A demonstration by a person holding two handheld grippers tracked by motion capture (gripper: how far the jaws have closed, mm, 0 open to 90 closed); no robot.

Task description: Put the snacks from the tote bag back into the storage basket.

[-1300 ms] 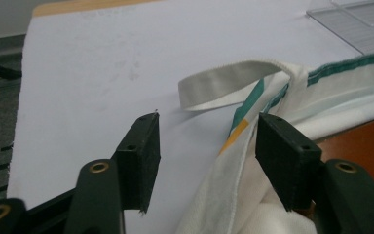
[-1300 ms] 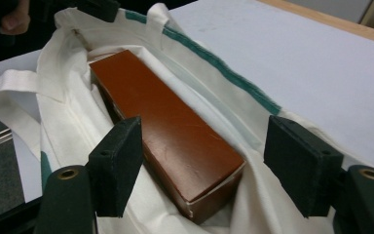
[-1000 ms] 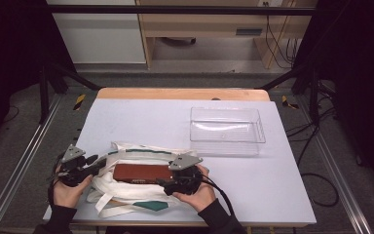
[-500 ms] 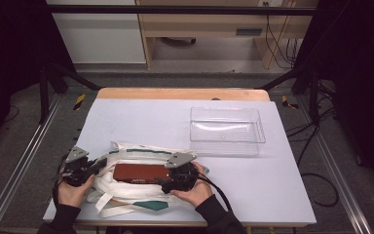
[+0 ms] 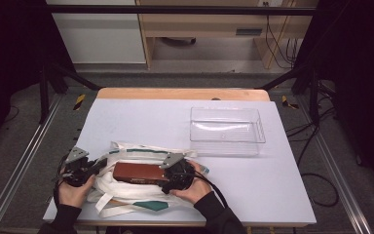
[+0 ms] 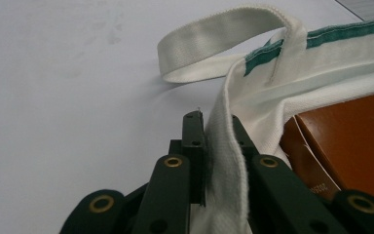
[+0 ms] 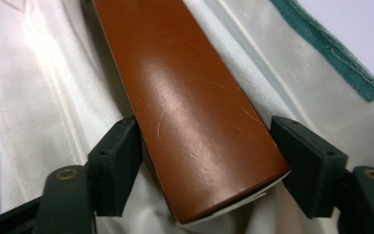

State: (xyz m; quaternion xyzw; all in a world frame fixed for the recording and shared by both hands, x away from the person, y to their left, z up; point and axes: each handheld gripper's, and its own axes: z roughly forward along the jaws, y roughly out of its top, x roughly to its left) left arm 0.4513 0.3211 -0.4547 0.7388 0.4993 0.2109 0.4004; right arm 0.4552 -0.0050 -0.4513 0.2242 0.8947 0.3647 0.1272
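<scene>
Pinching white bag [image 6: 272, 92] rim, left gripper [image 6: 217, 127]; right gripper [image 7: 204, 146] clamping brown box [image 7: 190, 102], label unreadable.

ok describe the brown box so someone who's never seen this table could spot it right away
Start at the white table and look to its near left corner, where a white cloth bag with green trim lies. The brown box sits in the bag's opening, one end between the jaws of the right gripper. It is the only glossy reddish-brown, long flat thing there; the plastic tray farther back is clear.
</scene>
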